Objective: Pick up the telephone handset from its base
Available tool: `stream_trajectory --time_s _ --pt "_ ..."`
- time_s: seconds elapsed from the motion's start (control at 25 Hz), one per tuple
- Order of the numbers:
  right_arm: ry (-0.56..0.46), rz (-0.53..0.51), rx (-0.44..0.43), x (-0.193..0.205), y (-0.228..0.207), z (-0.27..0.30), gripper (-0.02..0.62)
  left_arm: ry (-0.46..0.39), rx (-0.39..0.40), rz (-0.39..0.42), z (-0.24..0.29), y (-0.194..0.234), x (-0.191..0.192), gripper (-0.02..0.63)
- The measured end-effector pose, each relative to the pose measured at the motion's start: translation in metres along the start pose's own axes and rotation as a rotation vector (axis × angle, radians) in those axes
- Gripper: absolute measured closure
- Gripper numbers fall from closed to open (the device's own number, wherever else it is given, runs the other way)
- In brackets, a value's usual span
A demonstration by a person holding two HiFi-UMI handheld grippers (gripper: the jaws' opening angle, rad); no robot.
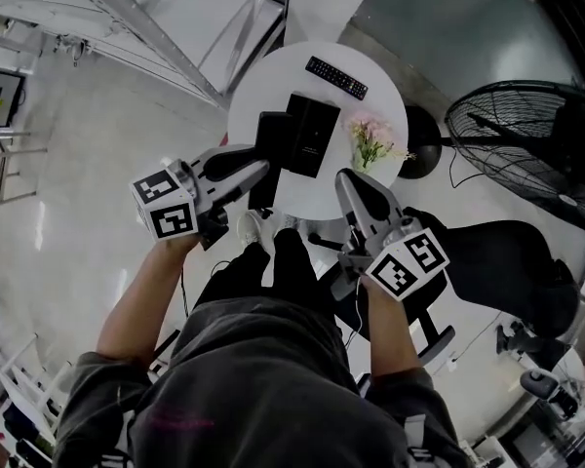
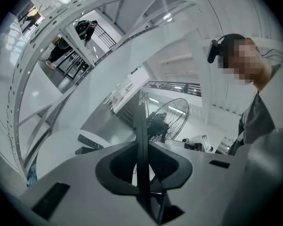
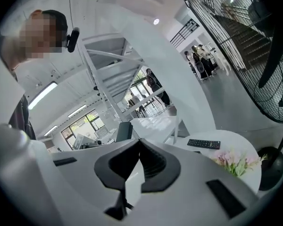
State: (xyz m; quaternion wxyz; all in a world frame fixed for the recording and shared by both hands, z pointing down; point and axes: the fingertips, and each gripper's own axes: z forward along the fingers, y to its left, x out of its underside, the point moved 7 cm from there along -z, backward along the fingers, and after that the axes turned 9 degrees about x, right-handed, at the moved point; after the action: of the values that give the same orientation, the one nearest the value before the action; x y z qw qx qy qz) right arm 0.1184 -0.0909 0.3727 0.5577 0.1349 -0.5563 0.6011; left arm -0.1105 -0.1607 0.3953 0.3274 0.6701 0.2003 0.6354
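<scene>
The black telephone handset (image 1: 270,154) hangs above the round white table (image 1: 263,86), just left of its black base (image 1: 313,130). My left gripper (image 1: 256,171) is shut on it from the left. In the left gripper view the handset (image 2: 141,135) shows edge-on as a thin dark upright strip between the jaws of that gripper (image 2: 142,150). My right gripper (image 1: 349,179) hovers at the table's near right edge. In the right gripper view the tips of this gripper (image 3: 139,142) meet, with nothing between them.
A black remote (image 1: 336,77) lies at the table's far side, and pink flowers (image 1: 370,142) stand at its right edge. A large black floor fan (image 1: 531,149) stands to the right. A black chair (image 1: 507,261) is near the person's legs. White stair rails run at upper left.
</scene>
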Motion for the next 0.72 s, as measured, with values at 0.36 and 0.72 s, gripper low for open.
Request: stream_trajectory --time_s 0.36,0.72 --pt "-0.043 -0.04 -0.006 -0.015 0.03 -0.022 0.575 -0.037 0.002 0.053 -0.031 -0.044 -0.015 0.523" --pt "-0.083 -0.071 -0.02 -0.03 0.064 -0.047 0.575 -0.061 0.018 0.116 -0.052 -0.087 -0.03 0.523"
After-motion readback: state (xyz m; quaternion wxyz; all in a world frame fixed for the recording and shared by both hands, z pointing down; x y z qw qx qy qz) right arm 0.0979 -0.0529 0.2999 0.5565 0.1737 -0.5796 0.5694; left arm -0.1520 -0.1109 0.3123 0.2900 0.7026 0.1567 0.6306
